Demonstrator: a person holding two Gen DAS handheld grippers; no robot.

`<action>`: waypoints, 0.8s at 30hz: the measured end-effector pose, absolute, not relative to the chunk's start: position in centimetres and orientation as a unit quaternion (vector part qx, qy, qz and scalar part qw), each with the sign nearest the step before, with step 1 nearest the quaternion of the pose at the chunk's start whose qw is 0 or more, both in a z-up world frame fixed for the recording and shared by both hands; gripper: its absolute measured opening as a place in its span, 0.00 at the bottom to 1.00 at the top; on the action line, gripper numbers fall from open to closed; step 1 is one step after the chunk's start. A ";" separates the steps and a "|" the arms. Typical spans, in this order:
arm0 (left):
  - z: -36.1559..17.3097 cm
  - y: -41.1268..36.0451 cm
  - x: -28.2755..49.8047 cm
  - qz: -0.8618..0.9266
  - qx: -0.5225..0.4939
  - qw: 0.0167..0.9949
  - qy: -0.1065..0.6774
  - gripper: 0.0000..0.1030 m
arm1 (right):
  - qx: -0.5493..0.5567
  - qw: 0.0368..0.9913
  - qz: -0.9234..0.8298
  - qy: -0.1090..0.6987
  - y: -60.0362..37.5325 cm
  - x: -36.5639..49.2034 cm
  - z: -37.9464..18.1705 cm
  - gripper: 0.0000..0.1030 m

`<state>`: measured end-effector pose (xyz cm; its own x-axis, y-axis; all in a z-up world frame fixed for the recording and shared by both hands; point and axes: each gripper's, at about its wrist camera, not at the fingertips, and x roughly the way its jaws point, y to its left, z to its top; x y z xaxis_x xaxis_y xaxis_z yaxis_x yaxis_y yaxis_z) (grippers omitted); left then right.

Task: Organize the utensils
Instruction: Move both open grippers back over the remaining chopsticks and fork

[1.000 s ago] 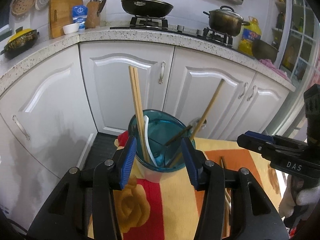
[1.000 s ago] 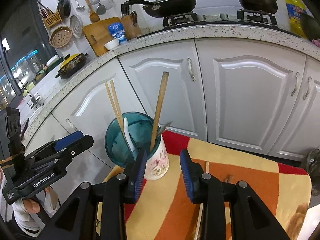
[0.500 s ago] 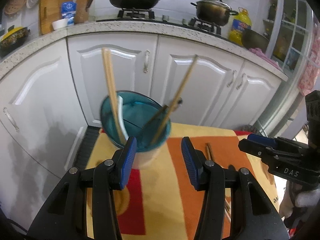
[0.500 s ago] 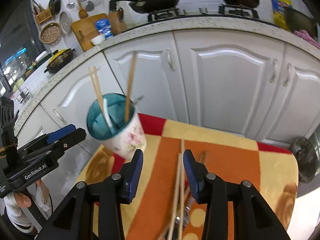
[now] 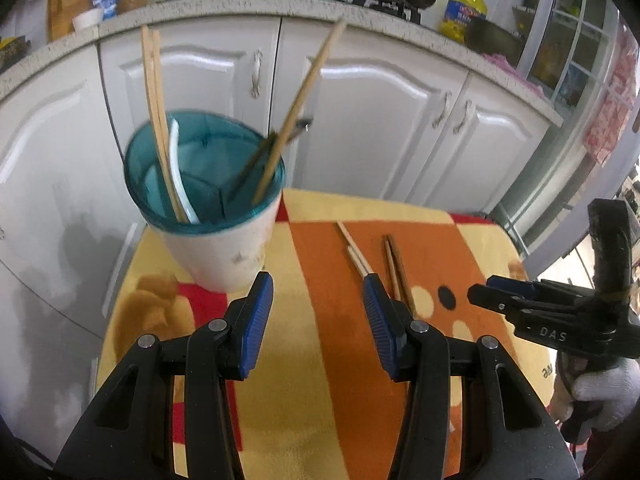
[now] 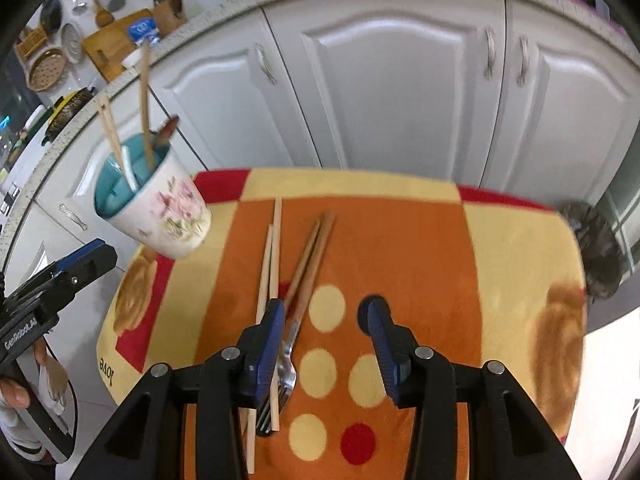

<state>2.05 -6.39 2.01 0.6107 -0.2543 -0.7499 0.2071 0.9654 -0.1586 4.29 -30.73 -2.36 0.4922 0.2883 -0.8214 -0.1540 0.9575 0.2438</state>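
Note:
A white floral utensil cup (image 5: 224, 248) with a teal inside stands at the table's far left corner; it also shows in the right wrist view (image 6: 160, 216). It holds a light chopstick pair (image 5: 158, 120), a white spoon, a wooden stick and a dark utensil. On the cloth lie a light chopstick pair (image 6: 270, 264), a brown chopstick pair (image 6: 310, 260) and a metal spoon and fork (image 6: 285, 376). My left gripper (image 5: 318, 320) is open and empty, right of the cup. My right gripper (image 6: 326, 344) is open and empty above the loose utensils.
The small table carries an orange, yellow and red cloth (image 6: 500, 264). White kitchen cabinets (image 6: 400, 92) stand close behind it, with a stone counter, pots and an oil bottle (image 5: 464, 10) above. A dark bag (image 6: 596, 248) sits on the floor at right.
Both grippers have pulled back and up from the cup. The left view has swung right, the right view now looks down on the loose chopsticks, spoon and fork.

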 end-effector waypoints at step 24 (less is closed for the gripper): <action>-1.1 -7.7 3.4 -0.137 -0.024 0.873 0.467 0.45 | 0.032 0.836 0.154 0.526 -27.4 6.2 -8.2 0.18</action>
<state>3.36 -7.69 -1.14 0.5265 -0.2617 -0.8089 0.2176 0.9612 -0.1693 6.16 -27.36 -8.21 0.3985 0.2916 -0.8696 -0.2245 0.9503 0.2158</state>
